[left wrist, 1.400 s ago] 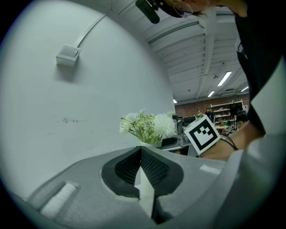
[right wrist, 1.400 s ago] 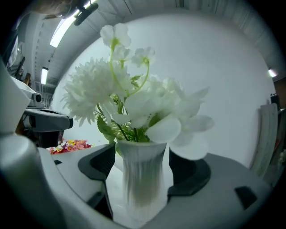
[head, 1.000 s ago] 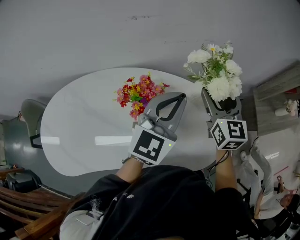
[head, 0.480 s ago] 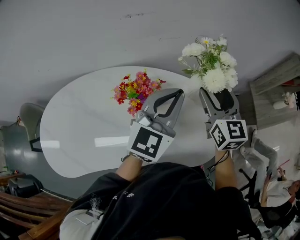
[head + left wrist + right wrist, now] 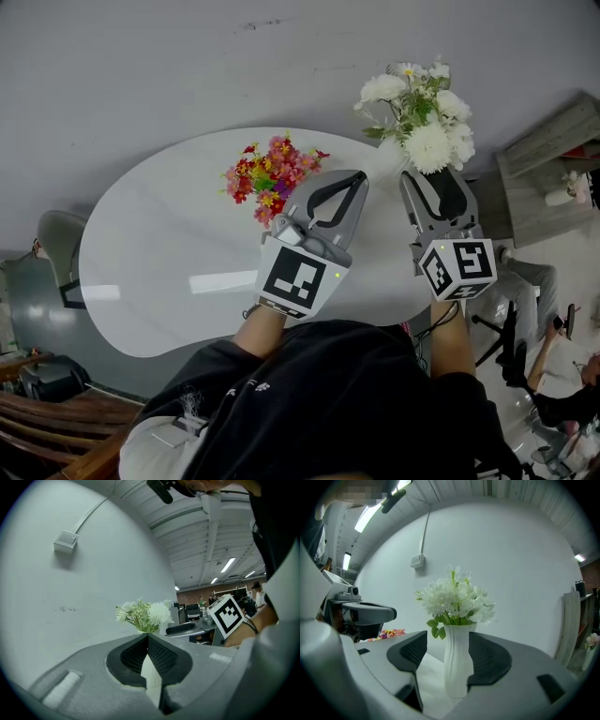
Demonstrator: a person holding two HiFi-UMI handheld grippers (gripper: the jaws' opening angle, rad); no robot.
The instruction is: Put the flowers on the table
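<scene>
A bunch of white flowers (image 5: 422, 117) stands in a ribbed white vase (image 5: 457, 660) at the far right end of the white oval table (image 5: 159, 244). My right gripper (image 5: 439, 180) reaches round that vase. Its jaws have just been closing with the vase between them; the left pad (image 5: 412, 651) is still clear of it, so the gripper (image 5: 447, 641) is open. A red and pink bunch (image 5: 272, 173) sits at the table's far middle. My left gripper (image 5: 354, 176) hovers just right of it, shut on nothing (image 5: 148, 637).
A grey wall runs close behind the table. A grey chair (image 5: 58, 246) stands at the left end and wooden slats (image 5: 56, 412) at the lower left. To the right are a grey cabinet (image 5: 544, 173) and a seated person (image 5: 525, 291).
The right gripper has slid a little further along the white vase and its jaws have narrowed. The left gripper has stayed where it was, shut.
</scene>
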